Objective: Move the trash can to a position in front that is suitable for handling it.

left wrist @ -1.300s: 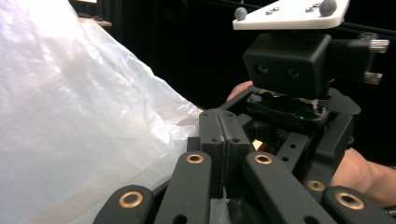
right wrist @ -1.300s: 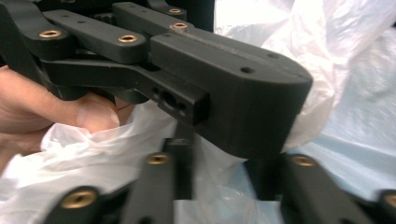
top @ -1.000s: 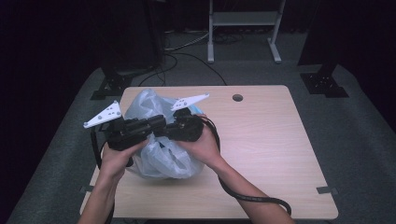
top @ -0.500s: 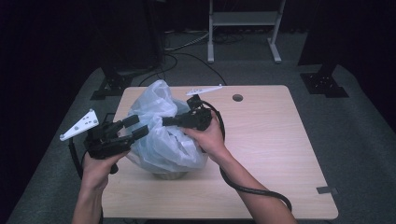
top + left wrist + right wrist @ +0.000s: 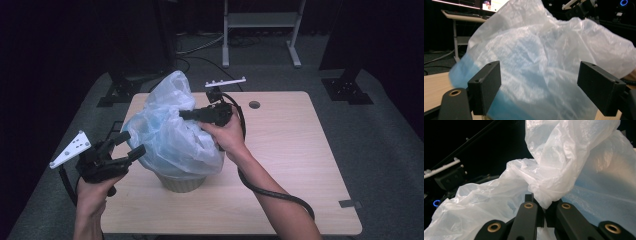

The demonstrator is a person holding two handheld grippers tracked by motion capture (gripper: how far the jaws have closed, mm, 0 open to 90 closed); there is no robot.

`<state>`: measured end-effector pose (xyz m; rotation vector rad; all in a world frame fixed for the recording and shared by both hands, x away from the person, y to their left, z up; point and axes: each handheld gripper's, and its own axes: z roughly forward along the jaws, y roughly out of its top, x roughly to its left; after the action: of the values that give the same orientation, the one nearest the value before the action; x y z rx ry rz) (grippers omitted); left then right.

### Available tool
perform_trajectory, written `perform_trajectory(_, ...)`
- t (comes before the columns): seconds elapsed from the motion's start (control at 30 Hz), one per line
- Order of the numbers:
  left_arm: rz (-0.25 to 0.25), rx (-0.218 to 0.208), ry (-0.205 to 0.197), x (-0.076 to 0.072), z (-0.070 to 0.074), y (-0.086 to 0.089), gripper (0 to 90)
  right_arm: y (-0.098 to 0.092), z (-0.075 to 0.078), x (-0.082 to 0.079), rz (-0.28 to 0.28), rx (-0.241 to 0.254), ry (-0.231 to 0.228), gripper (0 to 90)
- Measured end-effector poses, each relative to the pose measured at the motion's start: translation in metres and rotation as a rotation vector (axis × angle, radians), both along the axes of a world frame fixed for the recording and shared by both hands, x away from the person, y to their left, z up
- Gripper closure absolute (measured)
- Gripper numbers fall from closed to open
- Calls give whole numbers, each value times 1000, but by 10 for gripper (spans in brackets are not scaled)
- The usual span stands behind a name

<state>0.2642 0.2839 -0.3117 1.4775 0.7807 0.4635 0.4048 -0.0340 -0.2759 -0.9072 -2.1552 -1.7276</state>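
A translucent pale-blue plastic bag (image 5: 172, 130) billows over a small beige bin (image 5: 182, 183) standing on the wooden table (image 5: 300, 150). My right gripper (image 5: 184, 115) is shut on a bunched fold of the bag (image 5: 549, 187) near its top and holds that edge up. My left gripper (image 5: 129, 144) hangs open just left of the bag near the table's left edge, with nothing between its jaws. In the left gripper view the bag (image 5: 544, 60) lies beyond the wide-open jaws. The bin's inside is hidden by the plastic.
A round cable hole (image 5: 254, 105) sits at the table's back edge. A white metal rack (image 5: 260, 30) stands on the floor behind the table. Black stand feet (image 5: 345, 82) rest at both back corners. The right gripper's cable (image 5: 275, 192) trails across the tabletop.
My left gripper has let go of the bag and moved down and left, opening. The right gripper stayed shut on the bag, lifting its edge; the bag now billows higher.
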Motion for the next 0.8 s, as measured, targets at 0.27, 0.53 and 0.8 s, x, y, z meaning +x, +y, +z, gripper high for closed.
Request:
perform_trajectory(0.27,14,-6,-3,-4,-2,7,160,-5,17,4,-15,27,-3,898)
perform_trajectory(0.53,33,-8,8,-6,-6,12,138,-17,44,3,-41,43,-40,898)
perform_trajectory(0.8,28,6,9,-5,-8,12,136,-29,66,1,-67,63,-69,898)
